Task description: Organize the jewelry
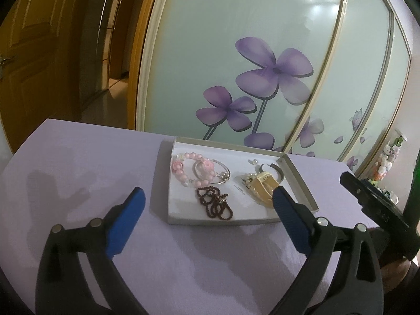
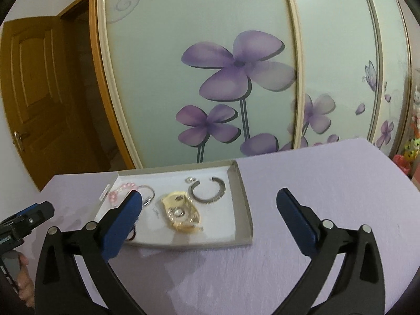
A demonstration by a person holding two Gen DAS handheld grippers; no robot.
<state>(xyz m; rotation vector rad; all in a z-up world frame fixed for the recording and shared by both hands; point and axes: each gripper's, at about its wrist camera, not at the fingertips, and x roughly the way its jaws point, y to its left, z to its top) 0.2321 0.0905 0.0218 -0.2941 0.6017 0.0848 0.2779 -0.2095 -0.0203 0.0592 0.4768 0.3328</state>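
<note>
Both claws are held wide apart and empty: left claw (image 1: pixel 208 202), right claw (image 2: pixel 210 204), both hovering short of the tray (image 1: pixel 168 210) on the lilac table (image 1: pixel 78 152).

Progress, as judged: jewelry is already collected in the tray, nothing is seen loose on the table. Inside are noted a pink bead bracelet (image 1: pixel 183 169), a silver ring bangle (image 1: pixel 223 174), a dark bead strand (image 1: pixel 215 203), a gold piece (image 2: pixel 181 211), an open cuff bangle (image 2: pixel 207 191) and a few tiny bits (image 2: pixel 189 179). Pieces are bunched and overlapping, so sorting is judged still pending.

Hidden/unclear:
- The dark strand is almost fully blocked in the right view by a claw finger.
- The gold piece is partly covered in the left view; type can't be told.
- The tiny bits are too small to identify.
</note>
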